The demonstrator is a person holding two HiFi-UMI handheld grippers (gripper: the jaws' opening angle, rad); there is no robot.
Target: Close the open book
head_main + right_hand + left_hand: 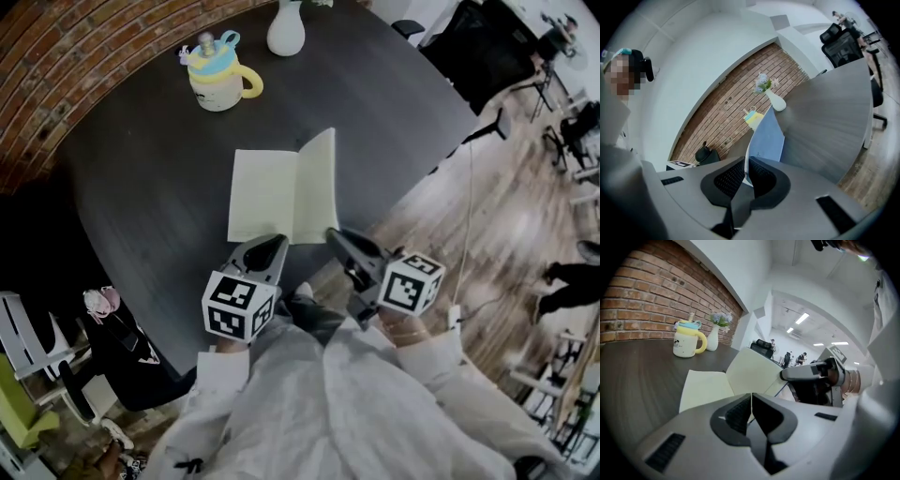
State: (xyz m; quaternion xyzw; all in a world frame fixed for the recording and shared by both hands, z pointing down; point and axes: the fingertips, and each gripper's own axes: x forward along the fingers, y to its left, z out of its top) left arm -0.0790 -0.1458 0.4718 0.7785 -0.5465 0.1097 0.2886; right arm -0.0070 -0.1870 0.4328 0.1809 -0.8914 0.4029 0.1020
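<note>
Right tool pinches raised book cover; left tool closed.

**Head view:** a dim, low-contrast exposure is recorded. Strong barrel distortion is seen, the brick wall being bowed at 10 o'clock. The table is rendered almost black, and the pale pages of the book are registered among the brightest areas.

**Left gripper view:** illumination is supplied by ceiling strip lamps at 1 o'clock, where highlights are blown out. The far room is softened.

**Right gripper view:** cool, even light is spread over the table, on which a grey sheen is shown at 3 o'clock.

Both gripper views are enclosed by a black circular vignette, and straight edges are curved toward the rim.
</note>
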